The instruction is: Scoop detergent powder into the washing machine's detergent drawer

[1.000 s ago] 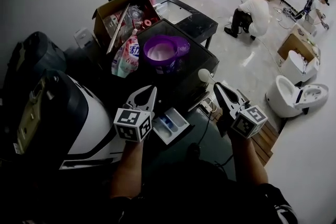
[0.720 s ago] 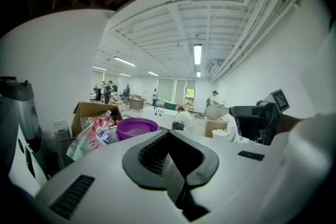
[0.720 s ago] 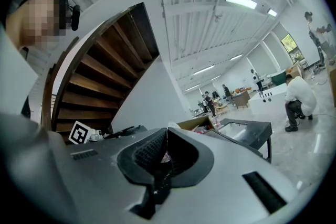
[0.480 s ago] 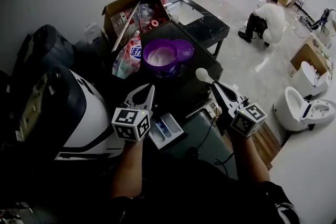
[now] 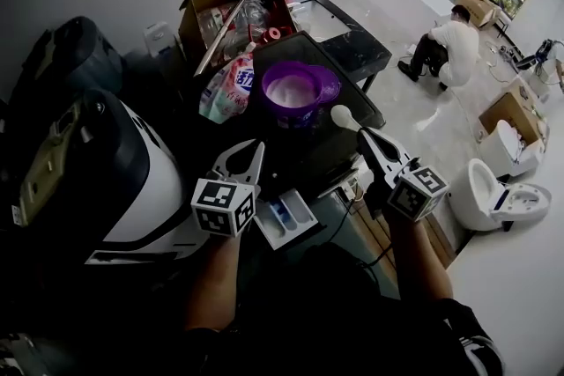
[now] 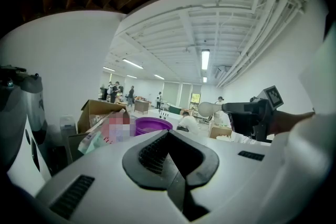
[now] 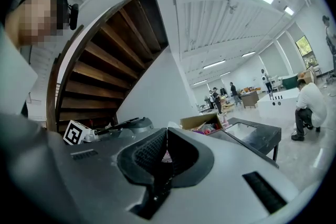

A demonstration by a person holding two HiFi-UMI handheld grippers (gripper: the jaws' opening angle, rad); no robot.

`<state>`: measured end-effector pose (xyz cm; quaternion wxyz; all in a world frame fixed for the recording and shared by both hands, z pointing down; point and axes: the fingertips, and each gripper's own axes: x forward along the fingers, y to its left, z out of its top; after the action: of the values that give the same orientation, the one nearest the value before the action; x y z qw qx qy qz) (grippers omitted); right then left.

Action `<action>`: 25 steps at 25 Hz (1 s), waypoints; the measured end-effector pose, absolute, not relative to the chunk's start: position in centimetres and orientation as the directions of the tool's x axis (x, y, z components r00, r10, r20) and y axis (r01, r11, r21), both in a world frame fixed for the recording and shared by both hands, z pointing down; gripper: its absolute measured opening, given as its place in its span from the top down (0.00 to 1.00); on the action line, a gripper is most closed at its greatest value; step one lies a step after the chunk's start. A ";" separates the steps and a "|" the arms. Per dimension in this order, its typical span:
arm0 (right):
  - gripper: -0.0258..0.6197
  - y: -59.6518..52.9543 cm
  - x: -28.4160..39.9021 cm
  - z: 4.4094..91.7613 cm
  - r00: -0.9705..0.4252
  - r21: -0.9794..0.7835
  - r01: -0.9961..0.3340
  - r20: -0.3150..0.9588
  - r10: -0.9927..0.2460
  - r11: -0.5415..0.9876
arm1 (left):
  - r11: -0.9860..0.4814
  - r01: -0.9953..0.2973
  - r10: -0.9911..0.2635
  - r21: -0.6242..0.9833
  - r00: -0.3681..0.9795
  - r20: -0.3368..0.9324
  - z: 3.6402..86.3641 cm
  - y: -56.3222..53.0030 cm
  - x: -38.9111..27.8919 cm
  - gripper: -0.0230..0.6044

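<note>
- Closing in over the last second, the white scoop (image 5: 342, 115) now sits just beside the rim of the purple tub (image 5: 296, 116). It is nearer than it was, though its bowl is not yet over the powder (image 5: 291, 90).
- That shift tells me the loading stroke is about to start: nothing has been dipped, and the filling itself looks not yet begun.
- My right gripper (image 5: 365, 137) is clamped on the scoop's handle, jaws drawn together around it, with the bowl held out toward the tub.
- White powder fills the open tub, which stands on a dark top (image 5: 304, 151).
- Pulled out below the near edge of that top, the drawer (image 5: 286, 217) waits between my two grippers, well apart from the scoop. Whether any powder lies in it I cannot tell.
- My left gripper (image 5: 252, 152) hangs just beside the drawer, jaws together with nothing between them.
- As I judge it, the next move is a dip into the tub, then a level carry back and down to the drawer. A tilted bowl on that trip would spill powder across the dark top.
- Behind the tub lie a detergent bag (image 5: 229, 88) and an open cardboard box (image 5: 231, 9).
- A white and black appliance (image 5: 115, 180) fills the left side of the head view.
- Farther off, a person (image 5: 445, 44) crouches on the pale floor.
</note>
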<state>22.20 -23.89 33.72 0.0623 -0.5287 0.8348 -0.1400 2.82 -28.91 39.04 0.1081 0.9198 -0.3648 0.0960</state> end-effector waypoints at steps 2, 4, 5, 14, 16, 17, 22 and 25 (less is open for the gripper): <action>0.93 -24.6 21.2 33.7 -0.442 -0.285 -0.866 0.049 -0.896 0.412 | -0.701 -0.700 -0.654 0.136 0.707 0.268 39.4 -29.3 1.9 0.95; 0.93 -25.4 20.6 33.6 -0.452 -0.268 -0.866 0.061 -0.890 0.422 | -0.698 -0.701 -0.657 0.143 0.707 0.262 39.6 -29.7 1.3 0.95; 0.93 -25.8 20.4 33.6 -0.457 -0.264 -0.866 0.068 -0.887 0.425 | -0.697 -0.703 -0.659 0.145 0.707 0.259 39.6 -29.9 1.2 0.95; 0.93 -31.1 20.2 34.0 -0.525 -0.176 -0.848 0.142 -0.839 0.500 | -0.668 -0.732 -0.690 0.133 0.676 0.259 38.6 -32.5 1.0 0.95; 0.93 -32.1 20.5 34.2 -0.536 -0.156 -0.843 0.166 -0.828 0.515 | -0.658 -0.740 -0.697 0.140 0.668 0.260 38.6 -32.9 1.1 0.95; 0.93 -32.6 20.6 34.4 -0.541 -0.144 -0.841 0.181 -0.822 0.522 | -0.654 -0.743 -0.699 0.145 0.666 0.260 38.7 -33.0 1.2 0.95; 0.93 -35.2 20.8 35.1 -0.567 -0.085 -0.821 0.239 -0.788 0.565 | -0.620 -0.769 -0.719 0.155 0.636 0.281 39.5 -33.7 1.2 0.95; 0.93 -36.3 20.7 35.7 -0.584 -0.062 -0.803 0.272 -0.764 0.592 | -0.604 -0.781 -0.727 0.157 0.621 0.292 39.8 -33.8 1.4 0.95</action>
<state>20.71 -36.27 35.67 -0.1090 -0.4426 0.8856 -0.0895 1.44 -33.84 39.80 0.1357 0.8901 -0.4236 0.0994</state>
